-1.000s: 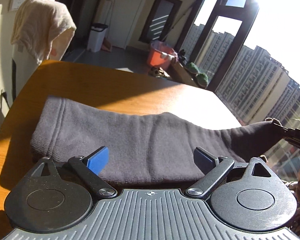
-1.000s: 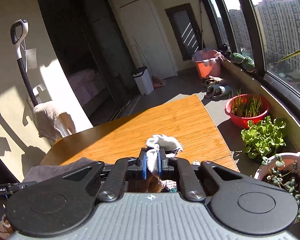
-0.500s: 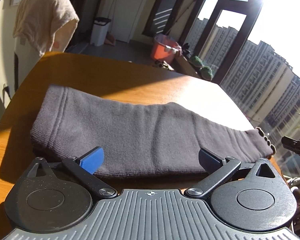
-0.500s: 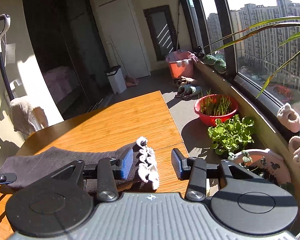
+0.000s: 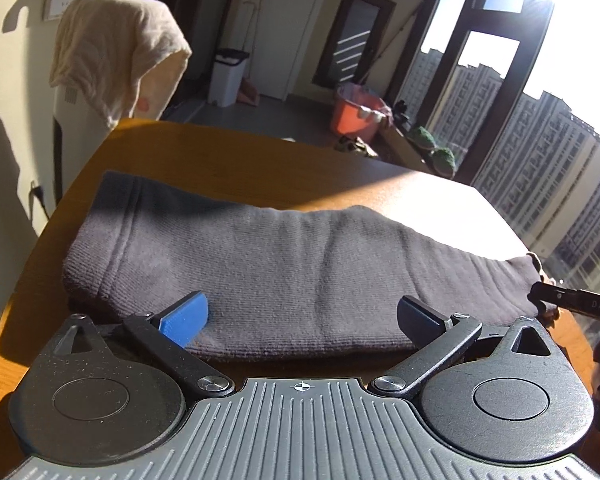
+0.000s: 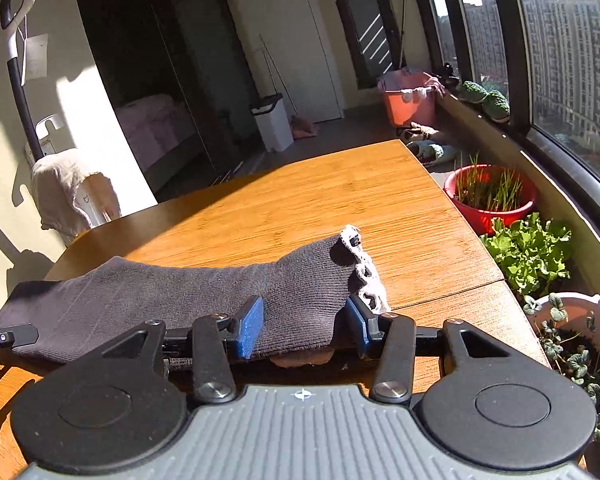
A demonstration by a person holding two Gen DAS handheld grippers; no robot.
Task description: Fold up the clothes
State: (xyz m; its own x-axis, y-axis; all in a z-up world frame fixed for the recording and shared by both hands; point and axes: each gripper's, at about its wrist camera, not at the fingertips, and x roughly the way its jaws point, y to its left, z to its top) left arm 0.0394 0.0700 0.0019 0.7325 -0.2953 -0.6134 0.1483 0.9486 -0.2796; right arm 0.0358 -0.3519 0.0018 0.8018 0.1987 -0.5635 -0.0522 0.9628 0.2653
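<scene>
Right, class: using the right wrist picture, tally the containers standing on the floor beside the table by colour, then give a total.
Red plant pot: 1
Orange-pink bucket: 1
White lidded bin: 1
Pale pot with dark-leaved plant: 1
Total: 4

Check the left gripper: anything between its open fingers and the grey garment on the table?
Nothing visible. The left gripper is open with the grey garment lying flat directly ahead on the wooden table. The right gripper is open at the lace-trimmed end.
</scene>
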